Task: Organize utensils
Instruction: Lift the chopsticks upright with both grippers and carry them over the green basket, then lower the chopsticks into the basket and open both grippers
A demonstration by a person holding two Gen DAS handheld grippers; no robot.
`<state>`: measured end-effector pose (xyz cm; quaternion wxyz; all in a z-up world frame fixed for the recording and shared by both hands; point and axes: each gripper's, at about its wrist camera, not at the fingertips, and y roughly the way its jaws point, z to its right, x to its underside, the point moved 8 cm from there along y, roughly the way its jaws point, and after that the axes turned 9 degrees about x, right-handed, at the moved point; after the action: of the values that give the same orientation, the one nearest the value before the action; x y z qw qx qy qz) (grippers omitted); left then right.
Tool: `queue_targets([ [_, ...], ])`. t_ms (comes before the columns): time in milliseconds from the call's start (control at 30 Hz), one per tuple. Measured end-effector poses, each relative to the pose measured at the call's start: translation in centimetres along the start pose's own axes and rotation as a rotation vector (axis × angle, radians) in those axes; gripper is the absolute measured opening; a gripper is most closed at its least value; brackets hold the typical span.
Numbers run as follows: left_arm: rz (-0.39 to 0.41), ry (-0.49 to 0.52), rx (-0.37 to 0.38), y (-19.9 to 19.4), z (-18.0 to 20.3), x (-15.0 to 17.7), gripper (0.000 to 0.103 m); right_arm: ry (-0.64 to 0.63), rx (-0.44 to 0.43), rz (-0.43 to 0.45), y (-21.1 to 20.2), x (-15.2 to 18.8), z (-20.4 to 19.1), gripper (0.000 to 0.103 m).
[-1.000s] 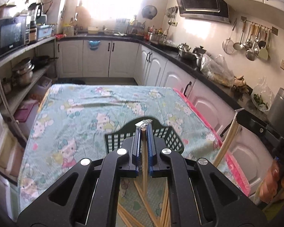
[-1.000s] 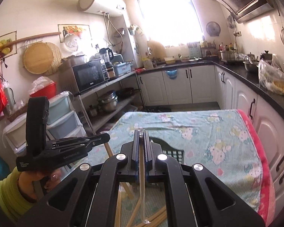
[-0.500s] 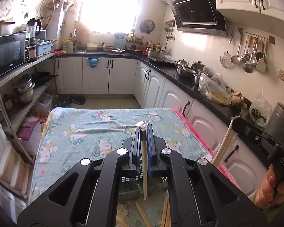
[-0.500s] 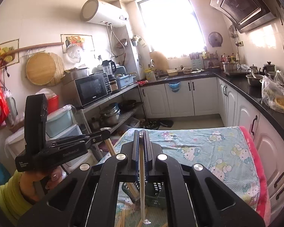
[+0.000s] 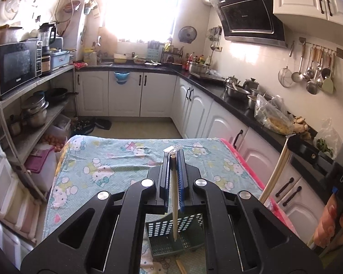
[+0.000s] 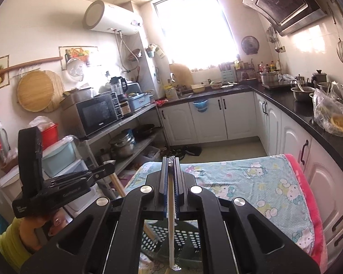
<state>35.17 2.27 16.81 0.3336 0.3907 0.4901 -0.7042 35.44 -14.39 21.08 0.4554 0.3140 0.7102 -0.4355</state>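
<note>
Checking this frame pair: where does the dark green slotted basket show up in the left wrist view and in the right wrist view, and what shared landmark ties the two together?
Left wrist view: the basket sits at bottom centre, below the left gripper, whose chopstick hangs over it.
Right wrist view: the basket is at bottom centre, partly hidden by the gripper frame.
Shared landmark: the microwave.

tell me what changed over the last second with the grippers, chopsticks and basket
Both grippers rose with their loads: the left gripper lifted its chopstick until the tip hangs over the green basket, and the right gripper raised its own chopstick above the basket too. In both views the basket slid from ahead of the jaws to below them. Unchanged: both jaws clamped, nothing released, basket and loose chopsticks on the tablecloth.
</note>
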Motion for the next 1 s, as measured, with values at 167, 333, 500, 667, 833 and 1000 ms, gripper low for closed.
queue_targets([
  [167,-0.031,-0.017,-0.007,1.9,-1.3,1.4,0.003,0.021,0.023,-0.010,2.2,1.2,1.4,0.005],
  [333,-0.047,-0.009,-0.017,2.9,-1.7,3.3,0.003,0.022,0.065,0.013,3.7,2.4,2.8,0.005],
  [500,-0.079,-0.003,-0.018,4.0,-1.9,5.6,0.003,0.043,0.080,0.005,5.5,4.6,4.3,0.005],
  [667,-0.079,-0.005,-0.015,4.5,-2.0,7.3,0.003,0.086,0.081,-0.018,6.9,6.5,5.5,0.005],
  [833,-0.094,-0.014,-0.010,5.0,-2.1,8.9,0.003,0.142,0.075,-0.019,7.2,7.7,6.1,0.005],
  [1000,-0.091,-0.012,-0.031,5.1,-2.5,9.5,0.003,0.155,0.074,-0.023,7.4,8.7,6.0,0.005],
])
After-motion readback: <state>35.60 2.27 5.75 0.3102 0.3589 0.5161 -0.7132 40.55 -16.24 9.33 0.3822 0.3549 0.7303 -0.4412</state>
